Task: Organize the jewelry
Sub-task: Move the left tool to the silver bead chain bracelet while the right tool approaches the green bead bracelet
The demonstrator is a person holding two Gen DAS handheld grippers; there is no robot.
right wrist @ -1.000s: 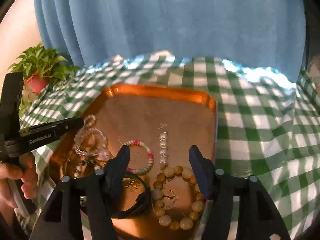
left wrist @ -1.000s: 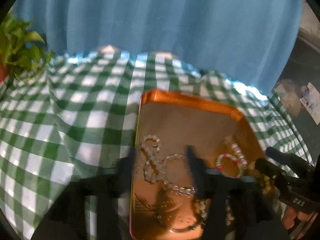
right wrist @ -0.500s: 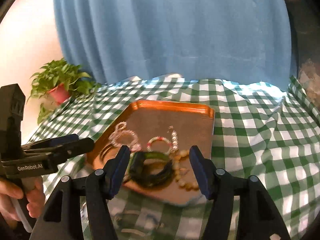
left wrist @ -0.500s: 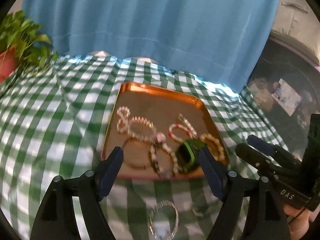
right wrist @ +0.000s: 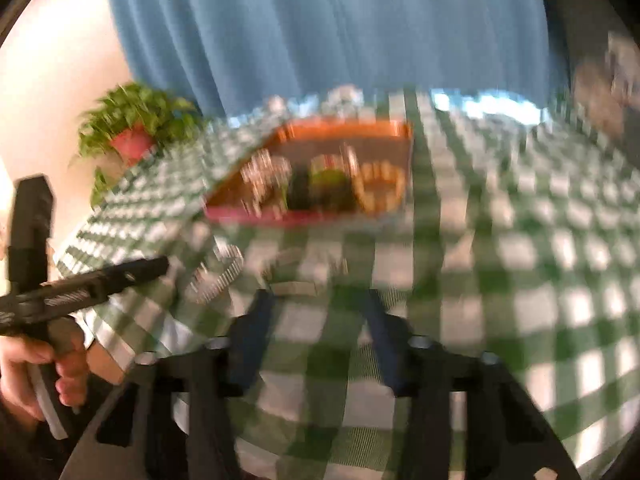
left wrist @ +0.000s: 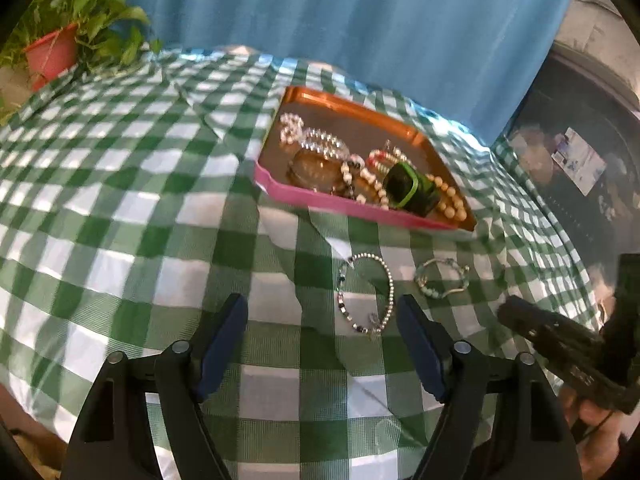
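An orange tray (left wrist: 352,109) with a pink front edge sits on the green checked cloth. It holds several bead bracelets, a black and green band (left wrist: 412,188) and a tan bead bracelet (left wrist: 450,200). Two bracelets lie on the cloth in front of it: a silver bead one (left wrist: 366,294) and a thinner one (left wrist: 440,280). My left gripper (left wrist: 322,336) is open and empty, just short of the silver one. My right gripper (right wrist: 320,320) is open and empty above the cloth; its view is blurred, with the tray (right wrist: 344,130) ahead.
A potted plant (left wrist: 56,48) stands at the far left of the table. A blue curtain (left wrist: 340,12) hangs behind. Dark furniture (left wrist: 580,152) stands to the right. The other gripper shows in each view, at the right (left wrist: 560,356) and the left (right wrist: 80,284).
Both grippers have pulled back and up from over the tray to the near side of the table. The two bracelets on the cloth have come into view.
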